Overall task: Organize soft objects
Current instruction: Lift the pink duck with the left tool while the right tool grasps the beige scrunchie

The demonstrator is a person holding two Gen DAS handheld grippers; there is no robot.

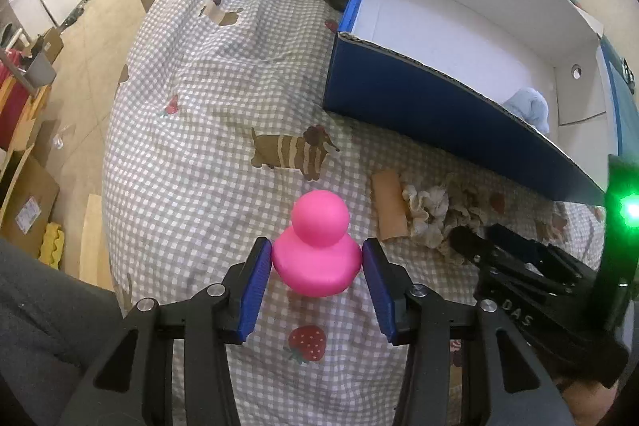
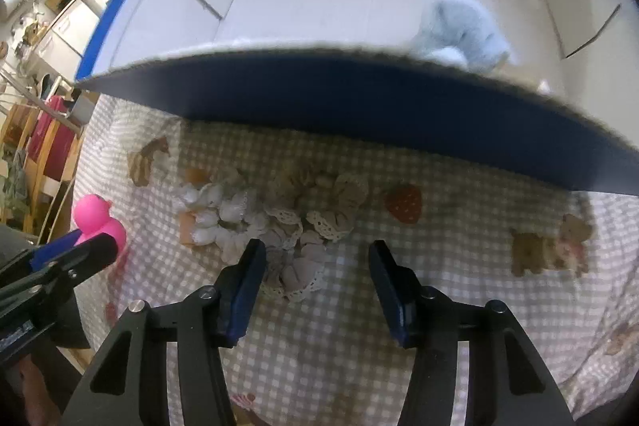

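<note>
Our left gripper (image 1: 317,258) has its blue pads right at the flanks of the pink duck (image 1: 315,258) — jaws spread just to body width, the left pad touching, the right a hair off, we judge. The duck sits upright on the checked bedspread (image 1: 191,130), head pointing away from us. Our right gripper (image 2: 315,254) hangs wide apart and empty over the lace scrunchies (image 2: 279,222). Beyond both stands the blue box (image 1: 419,102) — up and right of the duck — with a pale blue plush (image 2: 459,26) inside.
</note>
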